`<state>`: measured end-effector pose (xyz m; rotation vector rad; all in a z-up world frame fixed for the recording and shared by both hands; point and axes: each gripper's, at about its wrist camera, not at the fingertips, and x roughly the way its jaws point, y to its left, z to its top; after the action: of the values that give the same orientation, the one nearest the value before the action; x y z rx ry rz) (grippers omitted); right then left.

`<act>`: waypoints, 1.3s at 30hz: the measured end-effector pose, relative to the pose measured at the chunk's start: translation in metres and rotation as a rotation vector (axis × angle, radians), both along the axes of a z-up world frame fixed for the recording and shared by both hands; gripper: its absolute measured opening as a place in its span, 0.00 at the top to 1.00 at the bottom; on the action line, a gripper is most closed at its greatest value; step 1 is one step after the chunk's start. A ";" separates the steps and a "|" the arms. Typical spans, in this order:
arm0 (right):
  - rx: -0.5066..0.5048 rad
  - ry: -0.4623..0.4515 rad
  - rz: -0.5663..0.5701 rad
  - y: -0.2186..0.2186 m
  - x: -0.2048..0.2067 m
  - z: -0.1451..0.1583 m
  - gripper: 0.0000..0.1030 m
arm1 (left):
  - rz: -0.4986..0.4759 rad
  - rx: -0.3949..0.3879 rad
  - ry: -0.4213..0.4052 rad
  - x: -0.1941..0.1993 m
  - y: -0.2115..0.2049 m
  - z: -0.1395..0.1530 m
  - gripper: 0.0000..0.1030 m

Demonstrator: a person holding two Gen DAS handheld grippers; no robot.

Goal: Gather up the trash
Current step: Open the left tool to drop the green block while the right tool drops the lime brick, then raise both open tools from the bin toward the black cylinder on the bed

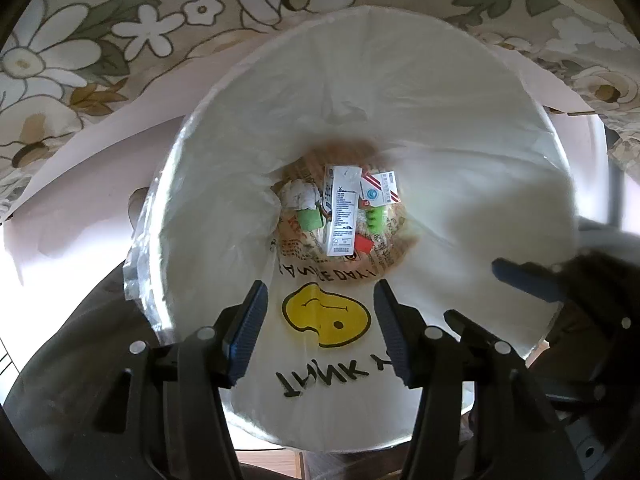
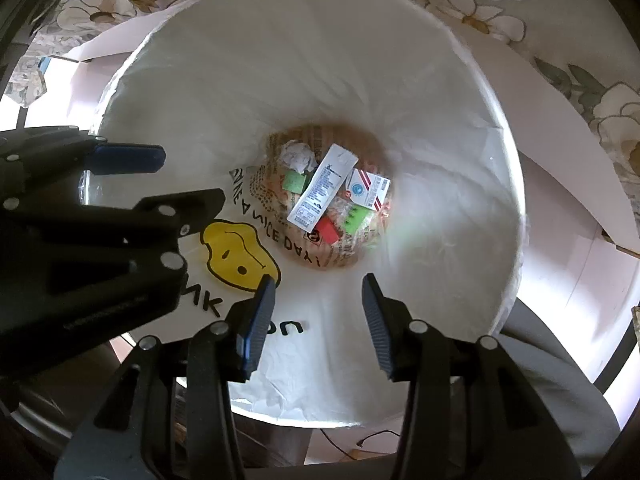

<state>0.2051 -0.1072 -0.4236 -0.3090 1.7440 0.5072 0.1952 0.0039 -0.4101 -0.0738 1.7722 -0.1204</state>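
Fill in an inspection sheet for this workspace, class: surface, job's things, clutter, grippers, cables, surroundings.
Surface: floral cloth behind the bin.
Job's things: bin lined with a white bag; at its bottom a long white box, a crumpled paper, a striped packet, green and red scraps.
Clutter: nothing seen.
Grippers: left gripper and right gripper open and empty above the bin.
Cables: thin cable on the floor below the bin.
Surroundings: white sheet under the bin.
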 end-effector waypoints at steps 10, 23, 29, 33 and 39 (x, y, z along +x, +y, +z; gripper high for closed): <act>0.021 -0.044 0.006 -0.002 -0.003 0.019 0.55 | 0.003 0.029 -0.082 -0.009 0.002 0.027 0.44; 0.053 -0.174 0.050 -0.010 -0.012 0.076 0.55 | 0.059 0.011 -0.234 -0.025 0.003 0.112 0.40; 0.081 -0.290 0.083 -0.019 -0.015 0.128 0.43 | 0.105 0.008 -0.339 -0.027 0.002 0.173 0.29; 0.088 -0.375 0.111 -0.026 -0.014 0.163 0.41 | 0.142 0.011 -0.425 -0.027 0.002 0.220 0.22; 0.109 -0.502 0.146 -0.038 -0.009 0.222 0.31 | 0.159 0.052 -0.517 -0.027 -0.001 0.277 0.12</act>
<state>0.1964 -0.1450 -0.2016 -0.4458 1.2088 0.5716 0.1684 0.0034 -0.1335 -0.1331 1.2468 0.0227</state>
